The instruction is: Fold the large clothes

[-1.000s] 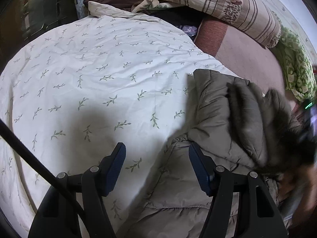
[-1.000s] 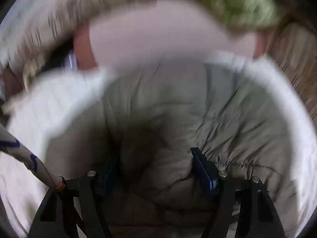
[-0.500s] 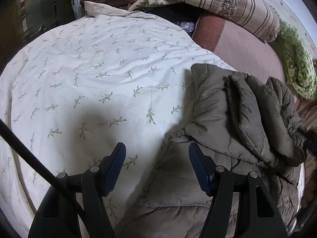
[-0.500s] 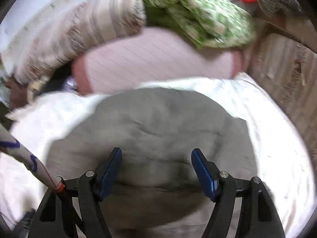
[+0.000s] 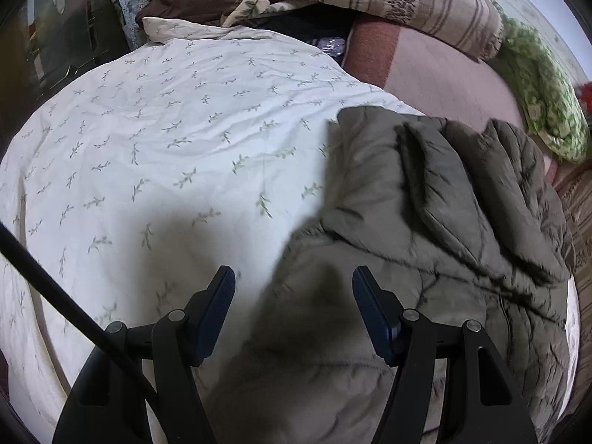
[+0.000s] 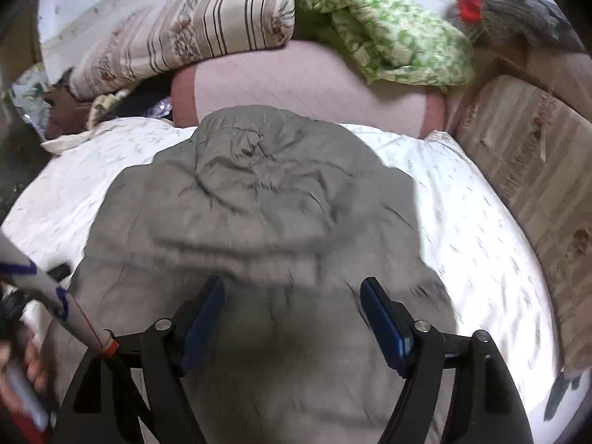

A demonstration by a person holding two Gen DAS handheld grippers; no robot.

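olive padded jacket (image 6: 259,199) blurred, lower hem cut off; both hand-held grippers (image 5: 294,288) (image 6: 292,296) gape, empty, right's jaws just widened

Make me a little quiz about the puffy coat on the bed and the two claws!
1. True or false: the right claw is squeezing the olive puffy coat.
2. What does the coat lie on? A) a bare wooden floor B) a white sheet with little leaf sprigs C) the striped pillow
3. Fill in: the left claw hovers over the coat's edge, one pad over the sheet and the other over the ____.

Key
1. False. Its jaws have just been opening and stand apart above the coat, with nothing between them.
2. B
3. coat
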